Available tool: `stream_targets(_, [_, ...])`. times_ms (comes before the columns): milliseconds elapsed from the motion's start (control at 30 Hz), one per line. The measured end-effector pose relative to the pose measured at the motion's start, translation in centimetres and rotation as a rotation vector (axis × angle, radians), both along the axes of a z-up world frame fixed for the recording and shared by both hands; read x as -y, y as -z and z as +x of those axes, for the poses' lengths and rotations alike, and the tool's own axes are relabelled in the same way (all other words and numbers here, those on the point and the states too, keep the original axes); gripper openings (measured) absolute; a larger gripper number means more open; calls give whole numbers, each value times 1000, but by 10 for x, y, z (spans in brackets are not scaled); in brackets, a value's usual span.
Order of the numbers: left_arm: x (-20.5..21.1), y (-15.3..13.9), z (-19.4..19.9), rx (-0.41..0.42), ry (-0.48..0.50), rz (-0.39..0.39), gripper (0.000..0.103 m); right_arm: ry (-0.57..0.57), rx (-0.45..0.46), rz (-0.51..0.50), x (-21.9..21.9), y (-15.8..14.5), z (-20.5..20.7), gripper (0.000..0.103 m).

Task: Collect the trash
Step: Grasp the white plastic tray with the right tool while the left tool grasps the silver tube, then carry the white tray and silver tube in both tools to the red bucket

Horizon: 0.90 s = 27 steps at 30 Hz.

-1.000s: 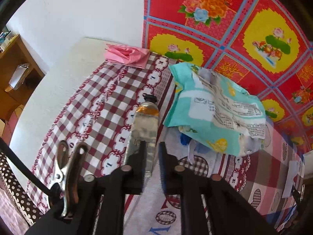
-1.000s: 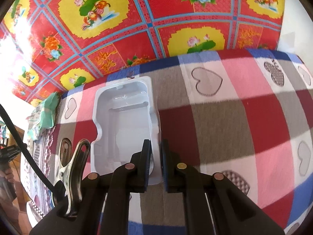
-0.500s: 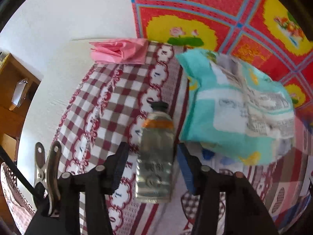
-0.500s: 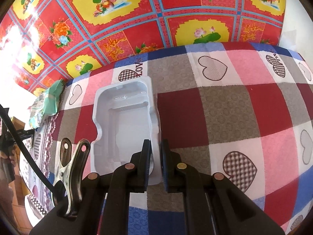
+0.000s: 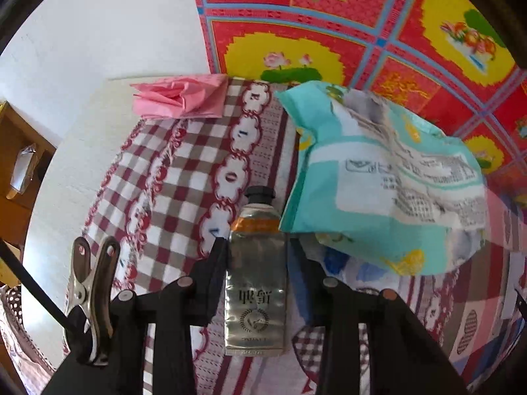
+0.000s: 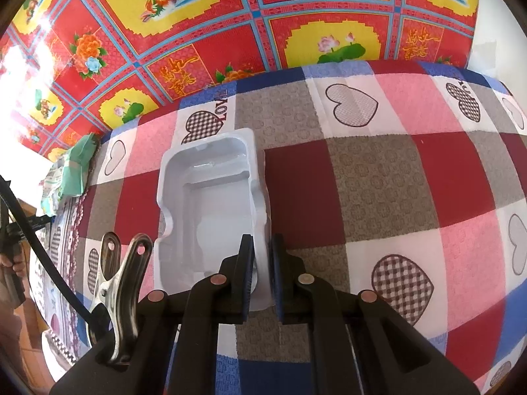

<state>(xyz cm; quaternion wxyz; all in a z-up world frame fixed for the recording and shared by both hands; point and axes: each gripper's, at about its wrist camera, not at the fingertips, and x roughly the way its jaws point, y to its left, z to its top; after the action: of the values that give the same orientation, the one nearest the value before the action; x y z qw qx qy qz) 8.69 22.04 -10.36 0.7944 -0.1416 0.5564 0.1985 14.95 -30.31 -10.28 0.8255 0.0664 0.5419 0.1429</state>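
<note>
left wrist view: pink folded bag (image 5: 179, 100) far left on the checked cloth (image 5: 171, 177)
silver tube (image 5: 255, 283): lies flat, black cap pointing far, between the left gripper (image 5: 257, 283) fingers
left jaws: closing on the tube; pads at its sides, firm contact cannot be told
teal wrapper (image 5: 378, 177): crumpled, right of the tube, its near corner just beside the tube's shoulder
right wrist view: white plastic tray (image 6: 210, 210) on the heart-patterned cloth (image 6: 378, 177), left of centre
right gripper (image 6: 262, 273): jaws narrow, pinching the tray's right rim
far: red floral sheet (image 6: 230, 23)
</note>
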Motion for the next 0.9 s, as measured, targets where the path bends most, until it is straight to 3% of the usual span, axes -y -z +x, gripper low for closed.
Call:
stream_targets(500, [59,-18,-50,31,-12,-47,38,-24,11,59,10,-6,-38,12])
stream_targets(900, [154,-52,-96,93,13,-67,38,-32,36,97,54,-21,-89,12])
